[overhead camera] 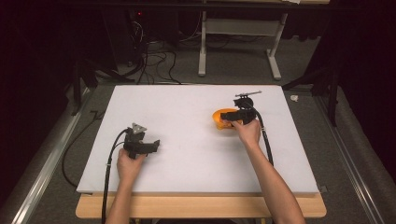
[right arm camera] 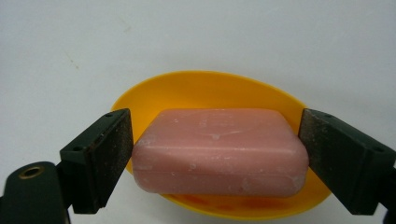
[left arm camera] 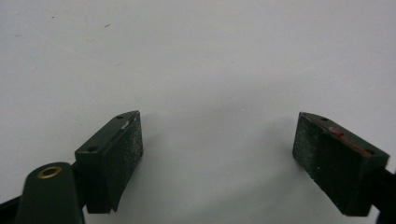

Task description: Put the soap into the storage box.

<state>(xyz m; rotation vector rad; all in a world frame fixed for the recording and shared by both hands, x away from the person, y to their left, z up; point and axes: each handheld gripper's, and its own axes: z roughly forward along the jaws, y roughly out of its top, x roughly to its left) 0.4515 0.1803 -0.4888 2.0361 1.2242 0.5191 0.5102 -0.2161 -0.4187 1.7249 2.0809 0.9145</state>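
Seen from the high view: white board (overhead camera: 187, 102) across the table, orange dish (overhead camera: 216, 123) resting toward 2 o'clock on it, away from the board's edges. Right gripper (overhead camera: 224, 115) held level over the dish, pointing toward 9 o'clock, gripped from behind by the right hand (overhead camera: 247, 131). In the right gripper view: pink soap bar (right arm camera: 219, 154) lying long side across inside the dish (right arm camera: 210, 86), 2 black jaws spread wide, 1 at 9 o'clock of the bar and 1 at 3 o'clock, pads just beside its short ends, no squeezing or denting to be seen. Bar seated in the dish, its near side overhanging the near rim a little. Left gripper (overhead camera: 155, 144) toward 8 o'clock on the board, well apart from dish and soap, pointing toward 3 o'clock, held by the left hand (overhead camera: 128, 163). In the left gripper view: 2 jaws standing far apart above bare white board (left arm camera: 201, 60), gripping nothing.
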